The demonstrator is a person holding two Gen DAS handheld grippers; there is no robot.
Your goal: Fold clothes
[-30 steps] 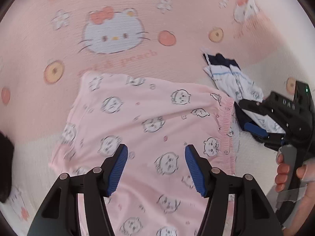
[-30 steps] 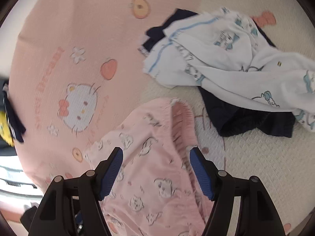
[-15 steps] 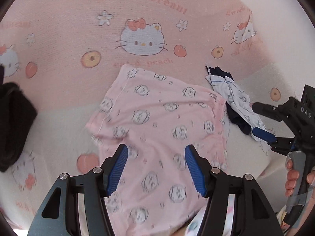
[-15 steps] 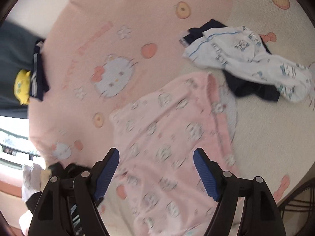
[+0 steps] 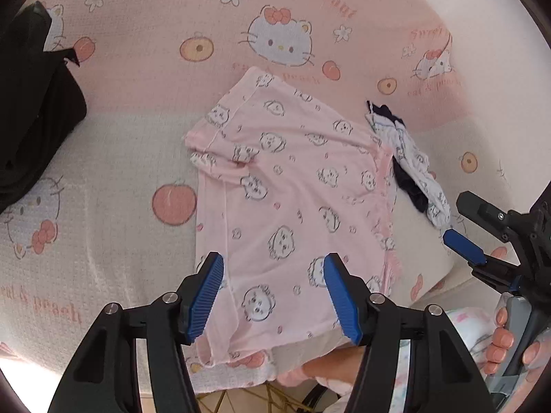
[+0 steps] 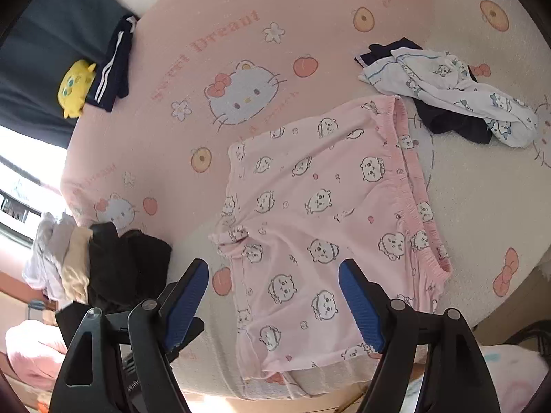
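Note:
Pink shorts with a cartoon print (image 5: 292,199) lie spread flat on the Hello Kitty bed sheet (image 5: 144,158), waistband to the right; they also show in the right wrist view (image 6: 327,227). My left gripper (image 5: 273,297) is open and empty, held above the shorts' near leg. My right gripper (image 6: 273,304) is open and empty, held above the shorts; it also shows at the right edge of the left wrist view (image 5: 471,237).
A crumpled white printed garment on a dark one (image 6: 447,93) lies right of the shorts. A black garment pile (image 6: 127,261) lies left, with pale clothes (image 6: 58,261) beside it. A yellow plush (image 6: 75,86) and folded navy striped garment (image 6: 110,65) sit at the far left. The bed edge (image 6: 275,392) is near.
Both grippers have pulled up and back from the shorts, so more of the bed shows. The shorts lie flat and have not moved.

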